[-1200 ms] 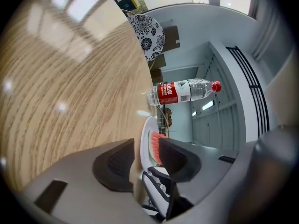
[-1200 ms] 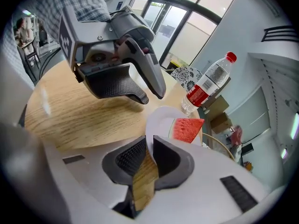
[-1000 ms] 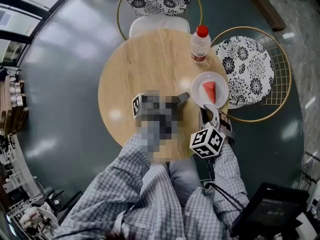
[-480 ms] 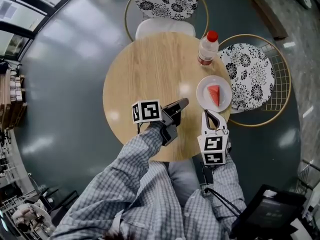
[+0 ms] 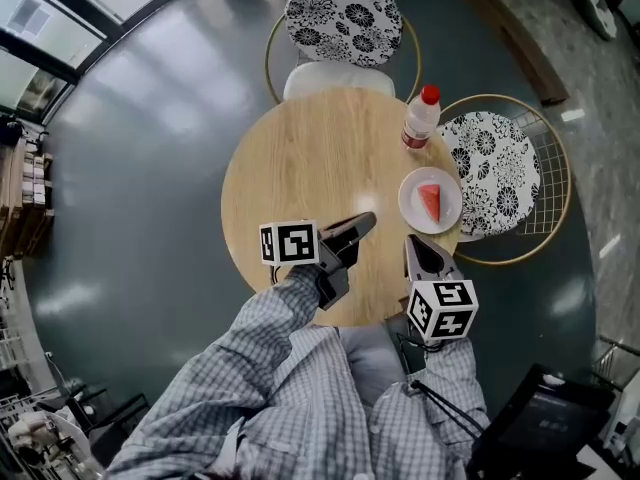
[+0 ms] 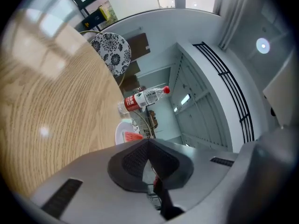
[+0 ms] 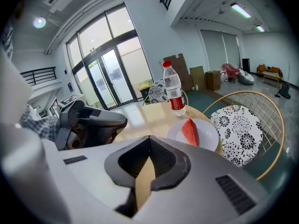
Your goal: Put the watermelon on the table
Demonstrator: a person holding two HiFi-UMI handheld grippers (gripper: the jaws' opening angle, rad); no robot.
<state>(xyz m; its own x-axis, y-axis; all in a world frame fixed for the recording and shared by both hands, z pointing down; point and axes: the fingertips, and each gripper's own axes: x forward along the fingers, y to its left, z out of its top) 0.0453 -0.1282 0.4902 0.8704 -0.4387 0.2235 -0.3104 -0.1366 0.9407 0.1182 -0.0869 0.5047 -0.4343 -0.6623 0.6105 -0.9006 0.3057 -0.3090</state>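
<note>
Looking down from the head view, I see the red wedge of watermelon [image 5: 430, 202] lying on a small round white plate [image 5: 412, 190], and that plate sits on the round light-wood desk [image 5: 300, 168] at about 3 o'clock, close to the rim. A clear plastic bottle with a red cap and red label [image 5: 420, 118] stands upright on the desk at about 1 o'clock, apart from the plate. The left gripper [image 5: 366, 219] hangs over the desk around 6 o'clock and points towards 2 o'clock; its fingers [image 6: 133, 160] are pressed together with nothing between them. The right gripper [image 5: 412, 243] is at the desk's edge around 4 o'clock, just below the plate and clear of it, pointing towards 12 o'clock. Its fingers [image 7: 163, 160] meet at the tips and hold nothing, and the watermelon shows beyond them in the right gripper view. A chair with a black-and-white flower-patterned round seat [image 5: 343, 18] stands at 12 o'clock beside the desk, and a second chair of the same kind [image 5: 495, 168] at 3 o'clock, on the grey-green floor [image 5: 150, 168].
</note>
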